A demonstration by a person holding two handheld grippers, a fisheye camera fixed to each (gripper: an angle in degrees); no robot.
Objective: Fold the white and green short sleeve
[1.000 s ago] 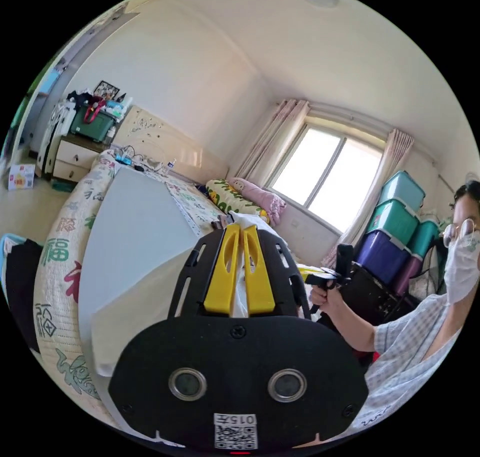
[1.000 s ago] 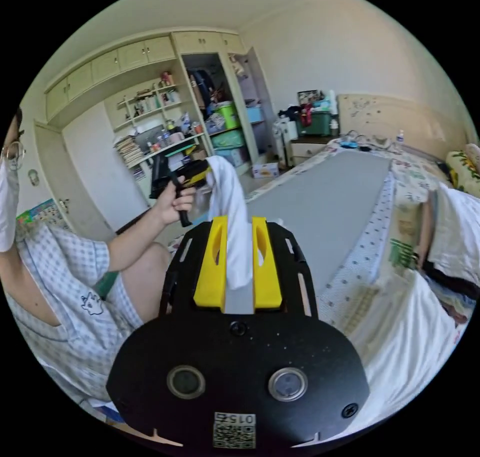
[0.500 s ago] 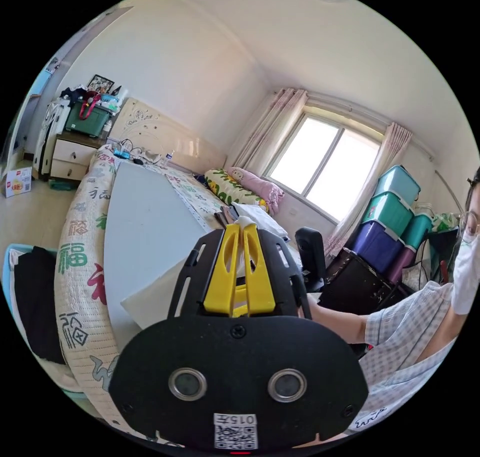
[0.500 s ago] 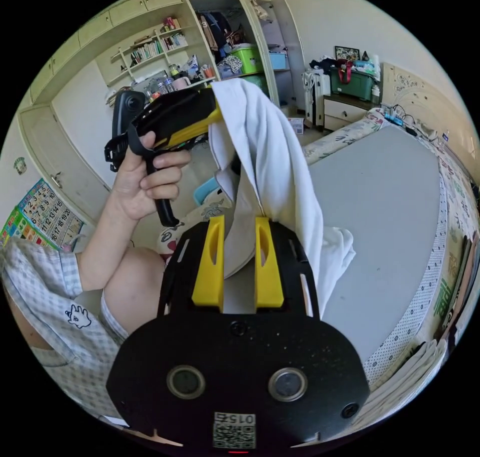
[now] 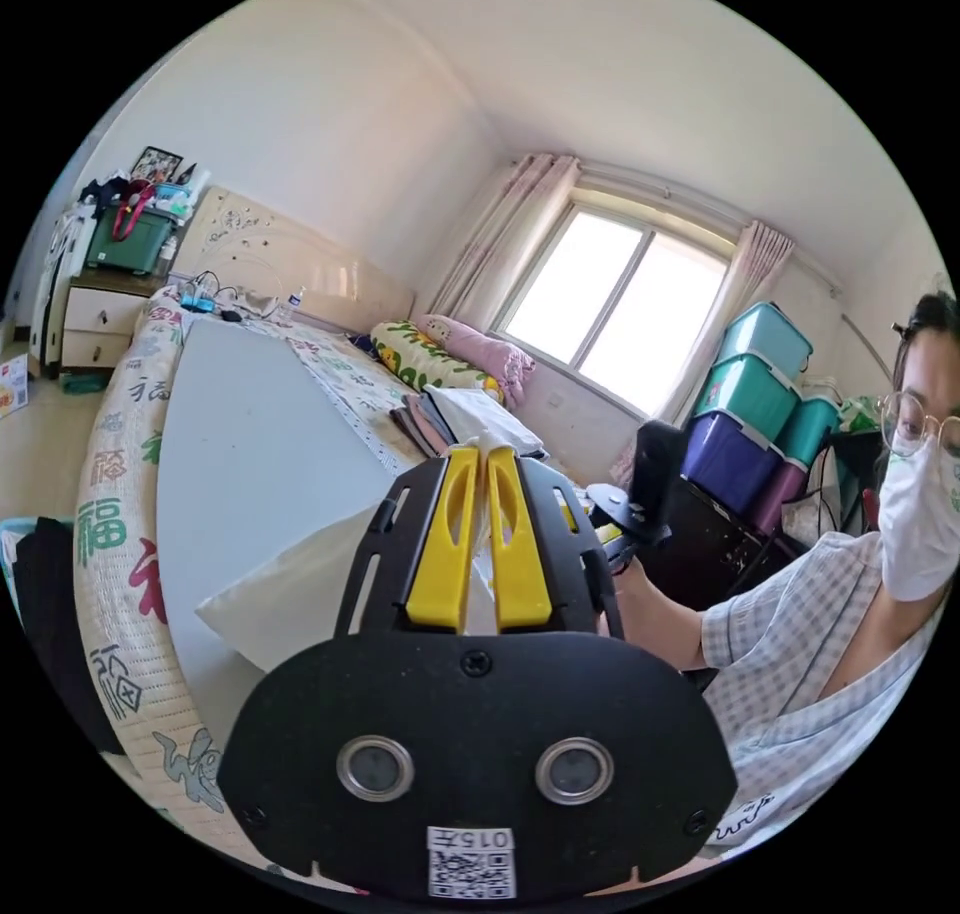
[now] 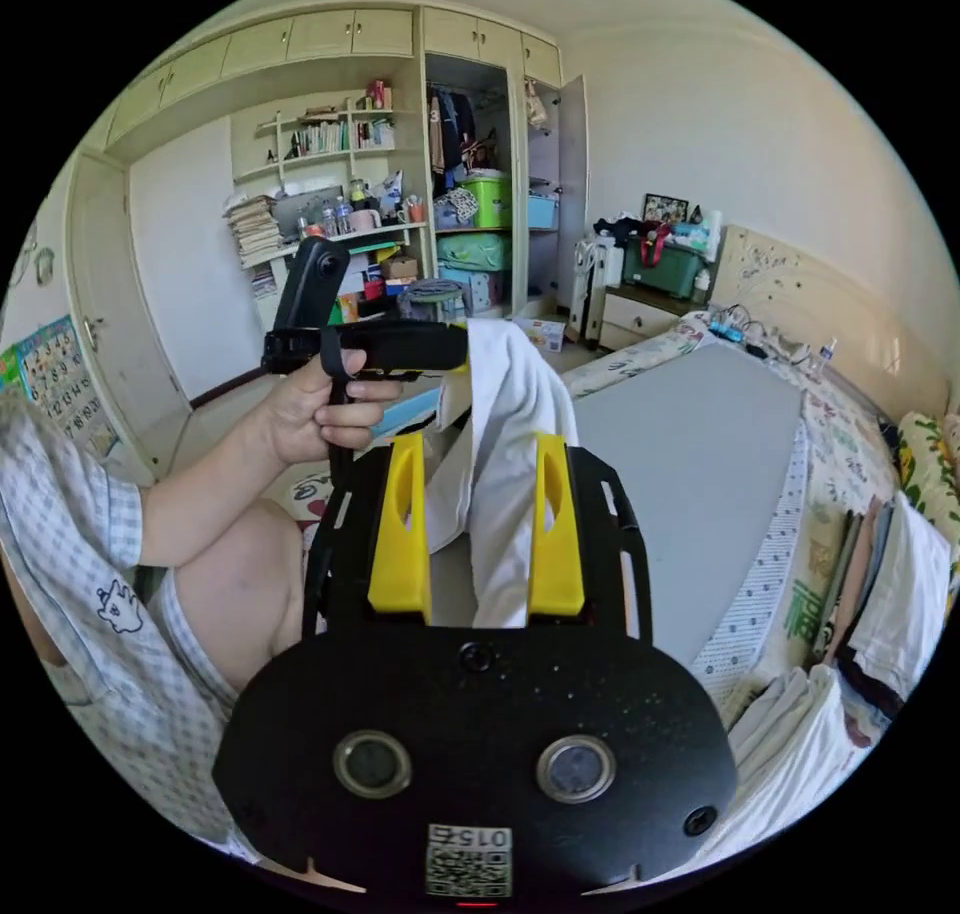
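Left tool pinched together on white short sleeve, held above grey mat on bed. Right tool jaws apart, garment draped loosely between.

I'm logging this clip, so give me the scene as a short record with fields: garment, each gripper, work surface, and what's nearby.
garment: white shirt, lifted off the surface, draped from the left gripper
left gripper: jaws close together, pinching the shirt
right gripper: jaws apart, shirt hanging between them, not clamped
surface: grey board on the bed
nearby: clothes stack beside the board, storage bins by the window
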